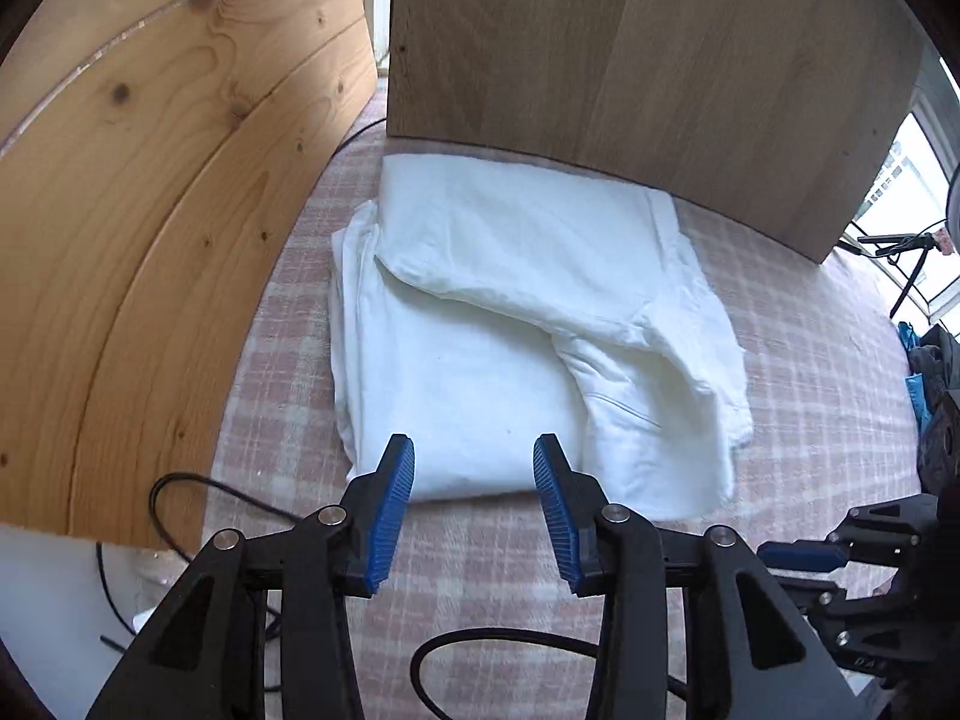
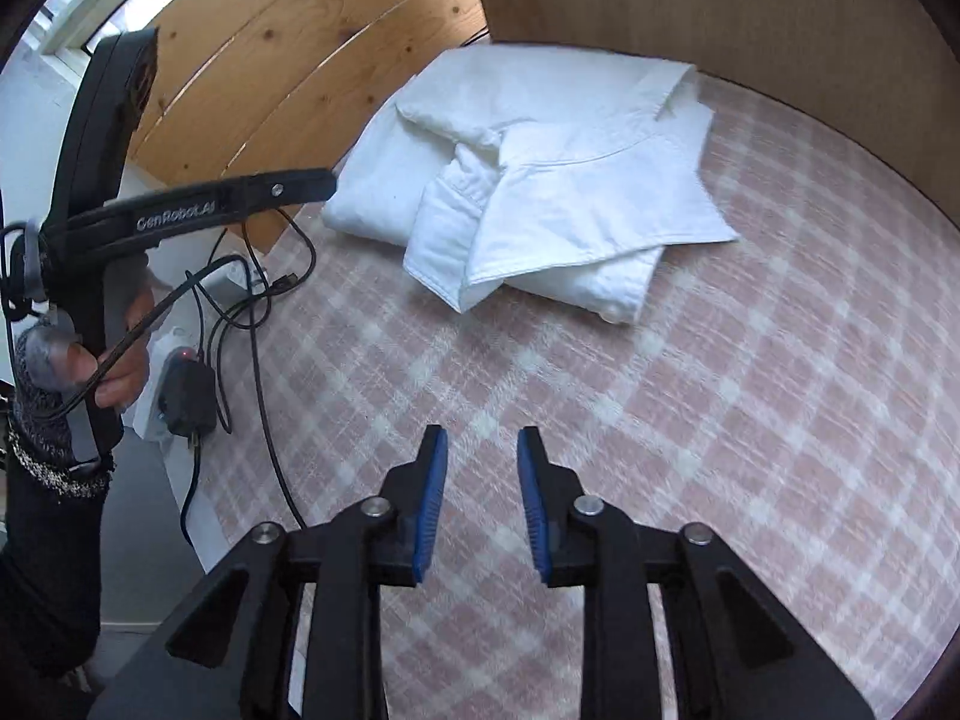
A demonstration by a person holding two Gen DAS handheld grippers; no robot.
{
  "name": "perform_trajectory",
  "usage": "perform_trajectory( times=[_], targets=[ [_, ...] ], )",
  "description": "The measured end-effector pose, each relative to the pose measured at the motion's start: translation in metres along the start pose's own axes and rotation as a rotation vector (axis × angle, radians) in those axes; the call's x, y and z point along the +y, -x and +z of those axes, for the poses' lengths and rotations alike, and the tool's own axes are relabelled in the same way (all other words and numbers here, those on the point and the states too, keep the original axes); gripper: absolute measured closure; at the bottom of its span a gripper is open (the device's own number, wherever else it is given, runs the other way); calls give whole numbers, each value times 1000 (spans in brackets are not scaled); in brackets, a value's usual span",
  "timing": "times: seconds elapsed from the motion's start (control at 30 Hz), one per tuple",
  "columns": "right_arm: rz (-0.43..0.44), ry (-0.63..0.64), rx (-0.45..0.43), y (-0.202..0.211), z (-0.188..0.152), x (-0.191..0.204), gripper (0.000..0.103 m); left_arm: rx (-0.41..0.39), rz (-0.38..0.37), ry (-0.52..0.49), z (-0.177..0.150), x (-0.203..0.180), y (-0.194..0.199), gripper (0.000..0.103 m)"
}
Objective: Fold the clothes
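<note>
lying folded in a rough square, the white shirt [image 1: 516,336] rested on the pink plaid blanket [image 1: 810,396], its far edge close against the light wooden panel [image 1: 630,60] and its left side near the knotty pine boards [image 1: 150,180]. one sleeve lay across the top of the bundle, and in the right wrist view the collar and a cuff showed on the near side. the left gripper [image 1: 474,468] hovered just over the shirt's near edge, jaws partly apart with no cloth between them and the pads not touching it. the right gripper [image 2: 483,462] hung over bare blanket, well apart from the shirt, jaws narrowly apart and empty. a hand [image 2: 117,354] held the left gripper's handle at the blanket's left edge, above black cables [image 2: 258,300] and a plug adapter [image 2: 186,396].
</note>
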State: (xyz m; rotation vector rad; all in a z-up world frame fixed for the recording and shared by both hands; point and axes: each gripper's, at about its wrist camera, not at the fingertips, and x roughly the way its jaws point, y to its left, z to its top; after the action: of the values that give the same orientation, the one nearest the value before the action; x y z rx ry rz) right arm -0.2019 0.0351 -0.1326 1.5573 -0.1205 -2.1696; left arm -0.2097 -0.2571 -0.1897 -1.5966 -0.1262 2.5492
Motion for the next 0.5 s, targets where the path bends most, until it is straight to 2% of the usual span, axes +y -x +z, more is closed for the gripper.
perform_trajectory(
  times=[0.03,0.07,0.13,0.23,0.27,0.37,0.5],
  targets=[
    [-42,-21,-43,22,-8,-4,58,-19,-8,14,-8,-4,14,51],
    [-76,-40,-84,45,-16,-10,51,-32,-18,25,-15,-10,28,49],
    [-129,-75,-154,90,-35,-23,50,-61,-20,27,-31,-23,51,39],
    [-187,-122,-211,135,-64,-37,44,-105,12,-2,-54,-44,76,29],
    [-213,-133,-224,140,-69,-37,41,-116,28,-5,-62,-51,84,29],
    [-271,-148,-253,145,-83,-30,40,-134,23,-25,-84,-69,106,27],
    [-298,-140,-269,146,-100,-13,40,-160,90,-54,-113,-89,133,24]
  ],
)
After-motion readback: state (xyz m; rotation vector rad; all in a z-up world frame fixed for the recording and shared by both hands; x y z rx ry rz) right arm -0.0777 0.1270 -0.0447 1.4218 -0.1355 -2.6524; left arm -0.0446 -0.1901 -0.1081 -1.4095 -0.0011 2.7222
